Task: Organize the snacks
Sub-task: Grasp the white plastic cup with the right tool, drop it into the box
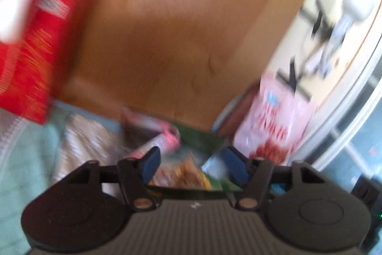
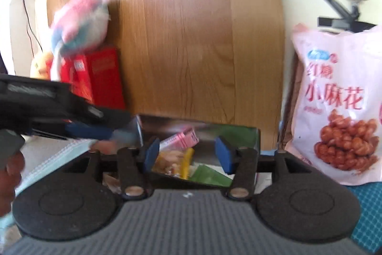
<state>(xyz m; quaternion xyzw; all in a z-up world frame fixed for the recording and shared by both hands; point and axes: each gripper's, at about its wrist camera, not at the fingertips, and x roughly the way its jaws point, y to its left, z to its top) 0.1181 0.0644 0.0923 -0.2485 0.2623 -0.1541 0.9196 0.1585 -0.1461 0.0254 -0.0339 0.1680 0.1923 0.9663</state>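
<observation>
A shiny open box (image 2: 253, 135) of small snack packets stands against a wooden board. In it lie a pink packet (image 2: 183, 138), a yellow packet (image 2: 174, 160) and a green one (image 2: 210, 175). My right gripper (image 2: 187, 153) is open and empty just above the box. My left gripper (image 1: 193, 163) is open and empty over the same pile; a pink packet (image 1: 164, 139) and a yellow-green packet (image 1: 188, 173) lie between its fingers. The left gripper also shows in the right wrist view (image 2: 102, 132), at the box's left edge. Both views are blurred.
A big pink snack bag (image 2: 339, 106) leans at the right, also in the left wrist view (image 1: 277, 121). Red boxes (image 2: 95, 78) stand at the left with a pink and blue plush toy (image 2: 81, 20) on top. The wooden board (image 2: 191, 40) rises behind.
</observation>
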